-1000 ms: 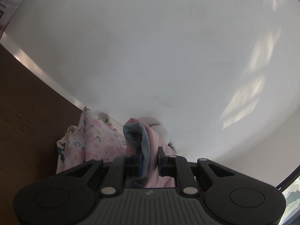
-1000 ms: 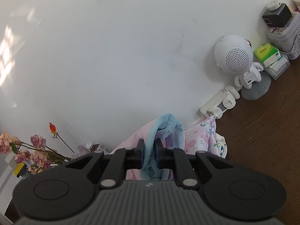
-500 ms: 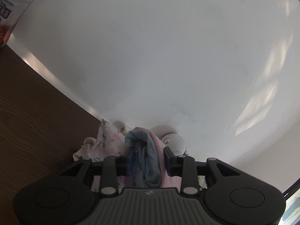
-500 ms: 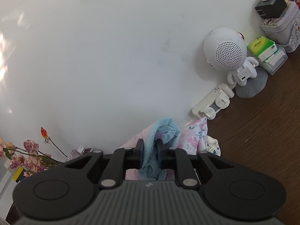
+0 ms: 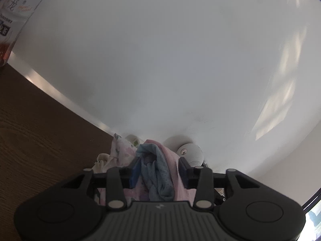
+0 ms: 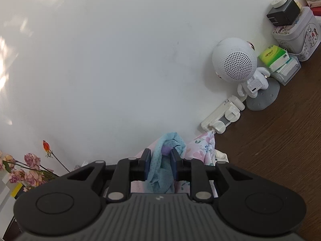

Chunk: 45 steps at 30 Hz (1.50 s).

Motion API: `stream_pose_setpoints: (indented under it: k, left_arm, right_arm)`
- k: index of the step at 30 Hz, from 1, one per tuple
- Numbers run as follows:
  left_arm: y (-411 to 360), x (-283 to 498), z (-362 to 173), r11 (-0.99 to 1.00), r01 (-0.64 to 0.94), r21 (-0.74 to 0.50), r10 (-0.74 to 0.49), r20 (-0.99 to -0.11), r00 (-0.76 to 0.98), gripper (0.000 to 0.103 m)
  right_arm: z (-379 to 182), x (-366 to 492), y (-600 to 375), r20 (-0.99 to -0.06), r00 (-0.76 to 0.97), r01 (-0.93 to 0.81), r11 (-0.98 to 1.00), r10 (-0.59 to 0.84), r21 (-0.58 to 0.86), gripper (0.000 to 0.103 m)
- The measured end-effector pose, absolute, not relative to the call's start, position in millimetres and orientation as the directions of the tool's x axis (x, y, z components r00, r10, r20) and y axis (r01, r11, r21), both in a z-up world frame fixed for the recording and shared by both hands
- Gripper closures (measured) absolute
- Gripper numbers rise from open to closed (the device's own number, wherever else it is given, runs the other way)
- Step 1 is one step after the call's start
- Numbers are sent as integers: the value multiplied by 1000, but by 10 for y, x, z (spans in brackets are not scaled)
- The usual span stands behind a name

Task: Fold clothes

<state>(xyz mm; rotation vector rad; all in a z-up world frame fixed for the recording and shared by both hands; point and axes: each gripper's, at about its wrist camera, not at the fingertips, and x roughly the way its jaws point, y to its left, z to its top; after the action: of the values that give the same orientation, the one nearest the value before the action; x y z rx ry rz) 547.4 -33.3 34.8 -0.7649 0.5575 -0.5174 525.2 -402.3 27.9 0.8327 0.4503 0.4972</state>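
A bunched garment, blue dotted fabric (image 5: 160, 172) with pink floral cloth (image 5: 122, 152), is held up near the white wall. My left gripper (image 5: 157, 160) is open; its jaws stand wide apart and the blue fabric hangs loosely between them. In the right wrist view the same blue fabric (image 6: 162, 172) fills the narrow gap of my right gripper (image 6: 160, 156), which is shut on it. The floral part (image 6: 204, 146) droops to the right, down to the brown wooden table (image 6: 270, 140).
A white astronaut speaker (image 6: 234, 60) on a grey base, a white folding stand (image 6: 222, 116), a green box (image 6: 272, 57) and a floral tin (image 6: 295, 38) line the wall at right. Dried roses (image 6: 30, 168) stand at lower left. A labelled bottle (image 5: 14, 10) is at far left.
My left gripper's jaws have spread wide and let go of the fabric. The right gripper's jaws have parted slightly, still on the cloth. Both grippers have moved closer to the wall and table.
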Motion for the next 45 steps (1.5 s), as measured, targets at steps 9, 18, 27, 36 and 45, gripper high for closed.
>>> stream_pose_setpoints:
  k: [9,18,27,36,45]
  left_arm:
    - [-481,4898,698,844,305,-441,-475,-349,808,13]
    - [-674,4156,669,953,212,-219,-287,-416,863,12]
    - [-722,3379,560,960,201,-193,-269,-462,845,7]
    - [-636,2616,394,970,172,-171,-234,-473,849,1]
    - [-569,1889,266,974,170,-153,-223,-478,849,0]
  right_arm:
    - [599,4671,-3819,-272,829,-322,815,489,482,23]
    - [605,4126,-3356,-409,846,-253,932,343,259,17]
    - [571,3396,-3104,-453,847,-217,959,277,180,9]
    - [520,2654,-2998,-467,848,-193,966,252,170,1]
    - [513,1942,-2894,-466,849,-216,968,250,127,0]
